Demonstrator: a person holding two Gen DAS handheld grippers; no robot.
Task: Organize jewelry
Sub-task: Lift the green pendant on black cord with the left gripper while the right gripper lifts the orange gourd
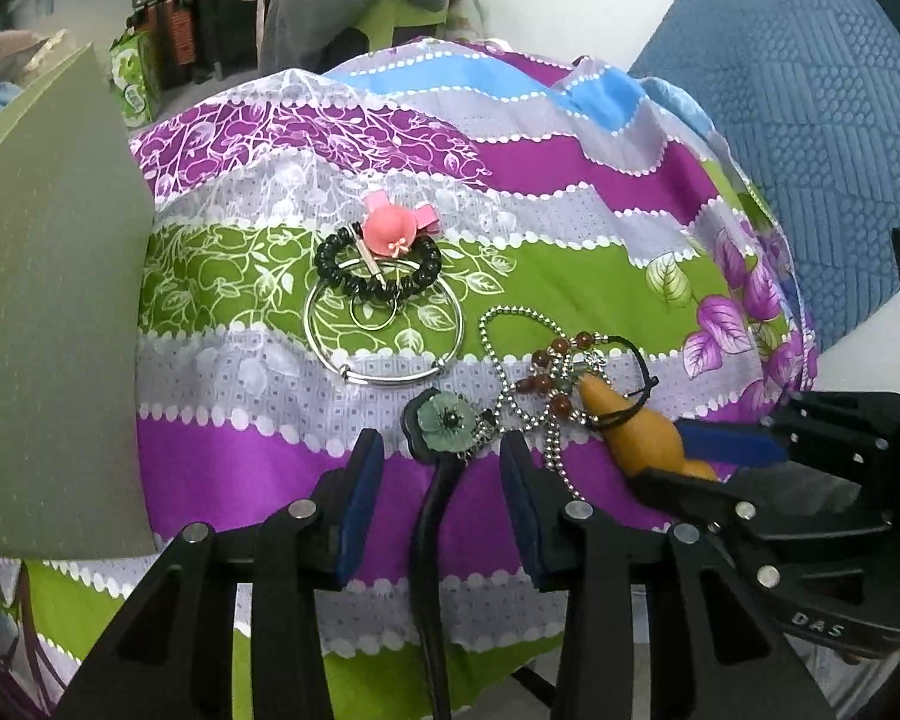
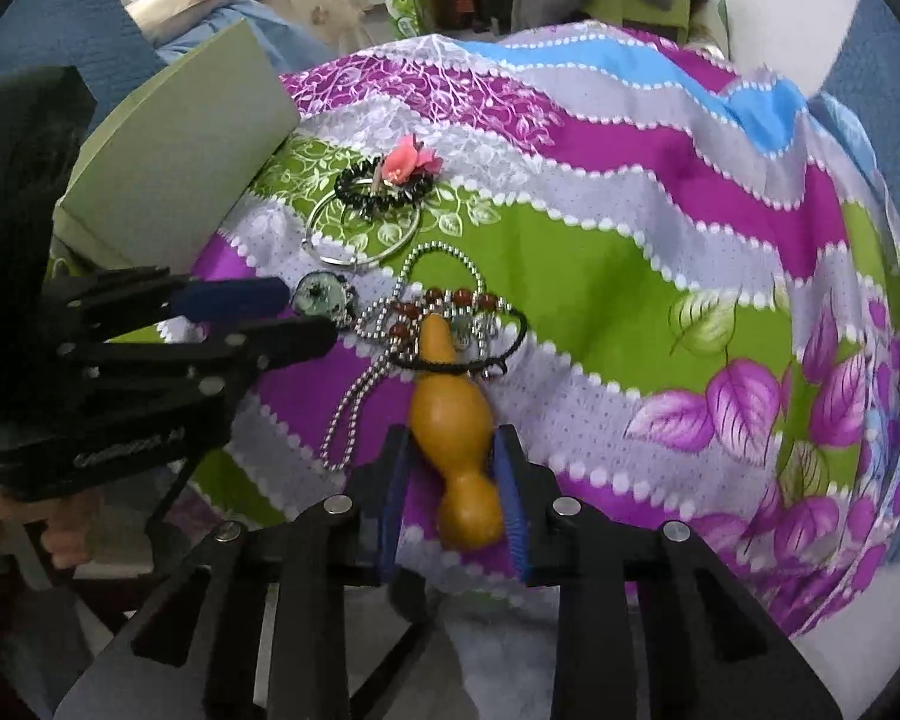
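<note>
Now gourd pendant point(image 2: 450, 420) sits between right hand-held gripper point(image 2: 453, 450) pads.

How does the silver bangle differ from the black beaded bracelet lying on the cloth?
The silver bangle is a thin, smooth metal hoop; the black beaded bracelet is a thicker ring of small dark beads. The bangle is the wider circle, the bracelet the smaller one. The bracelet overlaps the bangle's far edge and has a pink hat clip on it; nothing covers the bangle's near edge. Both lie flat on the patterned cloth.
</note>
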